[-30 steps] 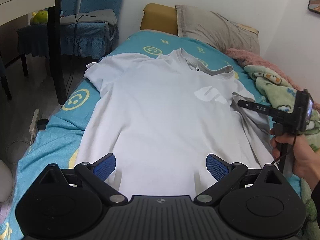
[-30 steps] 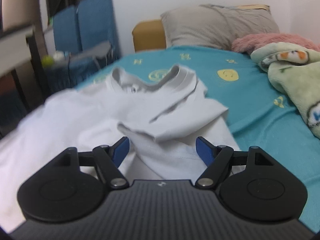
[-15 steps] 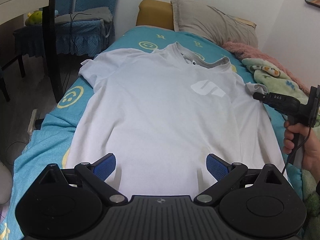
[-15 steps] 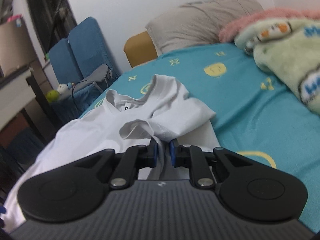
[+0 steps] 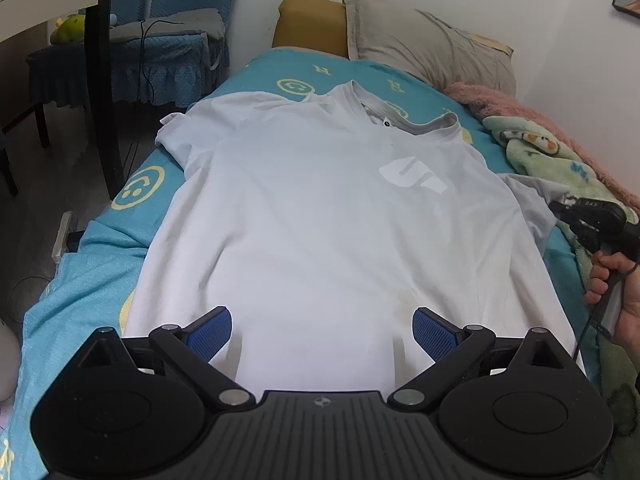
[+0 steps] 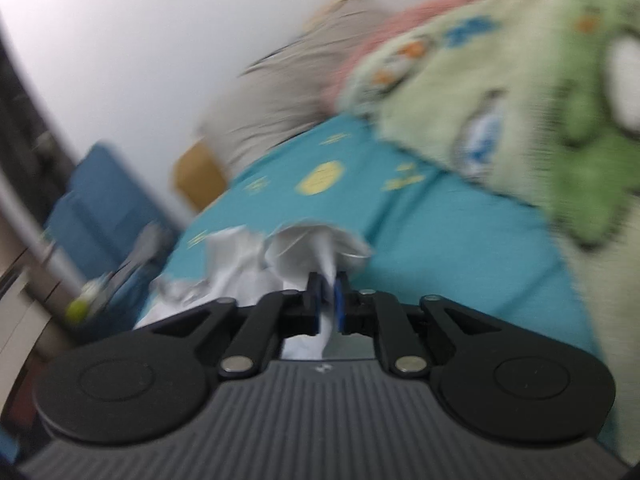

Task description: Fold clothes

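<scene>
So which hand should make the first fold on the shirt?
Right. The right gripper is already shut on the shirt's sleeve; the left gripper hangs open above the hem, holding nothing.

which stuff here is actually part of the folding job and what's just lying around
Part of the job:
- white t-shirt, spread flat on the bed
- right gripper, shut on its sleeve
- left gripper, open above the hem

Just lying about:
- grey pillow
- green blanket
- pink blanket
- blue chair
</scene>
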Demonstrator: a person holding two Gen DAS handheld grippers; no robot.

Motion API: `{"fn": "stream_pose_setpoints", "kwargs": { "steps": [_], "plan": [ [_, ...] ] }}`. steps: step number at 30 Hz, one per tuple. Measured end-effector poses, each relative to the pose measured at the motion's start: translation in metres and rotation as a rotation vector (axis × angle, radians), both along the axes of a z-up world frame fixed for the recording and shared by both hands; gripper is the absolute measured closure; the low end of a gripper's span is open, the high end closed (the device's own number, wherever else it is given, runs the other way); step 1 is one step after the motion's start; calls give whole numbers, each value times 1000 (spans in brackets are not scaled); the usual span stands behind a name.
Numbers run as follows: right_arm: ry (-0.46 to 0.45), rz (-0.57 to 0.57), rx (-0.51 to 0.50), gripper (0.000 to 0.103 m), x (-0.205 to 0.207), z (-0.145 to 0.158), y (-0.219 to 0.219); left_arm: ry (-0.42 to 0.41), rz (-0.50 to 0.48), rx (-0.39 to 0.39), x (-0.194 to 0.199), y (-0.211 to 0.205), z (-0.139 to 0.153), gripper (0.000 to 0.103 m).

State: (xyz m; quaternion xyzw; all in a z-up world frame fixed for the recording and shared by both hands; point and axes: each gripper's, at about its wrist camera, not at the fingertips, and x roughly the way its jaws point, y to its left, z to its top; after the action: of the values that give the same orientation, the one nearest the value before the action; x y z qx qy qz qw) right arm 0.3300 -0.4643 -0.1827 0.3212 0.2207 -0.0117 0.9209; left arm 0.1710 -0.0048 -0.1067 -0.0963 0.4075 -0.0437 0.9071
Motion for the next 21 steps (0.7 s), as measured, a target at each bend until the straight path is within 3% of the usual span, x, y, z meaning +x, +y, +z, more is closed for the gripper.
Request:
{"fn": "stream_pose_setpoints", "kwargs": {
  "steps": [3, 6, 8, 9, 10, 12, 15, 20, 21],
  "plan": [
    [20, -186, 10, 93, -11, -6, -15, 2, 0, -4, 0, 1, 0, 5],
    [68, -273, 59, 91, -16, -15, -27, 9, -3, -9, 0, -1, -2, 5],
    [111, -264, 80, 83, -15, -20, -29, 11, -8, -12, 0, -2, -2, 5],
    [131, -239, 92, 65, -13, -22, -28, 10, -12, -12, 0, -3, -2, 5],
    [139, -209, 120, 40, -12, -24, -27, 10, -15, -13, -1, -5, -2, 5],
    [134, -166, 218, 24, -15, -31, -26, 10, -20, -16, -2, -6, -1, 5],
    [126, -151, 368, 24, -21, -45, -22, 14, -22, -26, -4, -6, -2, 5],
    [130, -36, 337, 26, -8, -50, 1, 30, -20, -40, -5, -6, -5, 5],
    [130, -21, 325, 30, -6, -49, 5, 35, -21, -44, -4, -6, -5, 5]
  ]
}}
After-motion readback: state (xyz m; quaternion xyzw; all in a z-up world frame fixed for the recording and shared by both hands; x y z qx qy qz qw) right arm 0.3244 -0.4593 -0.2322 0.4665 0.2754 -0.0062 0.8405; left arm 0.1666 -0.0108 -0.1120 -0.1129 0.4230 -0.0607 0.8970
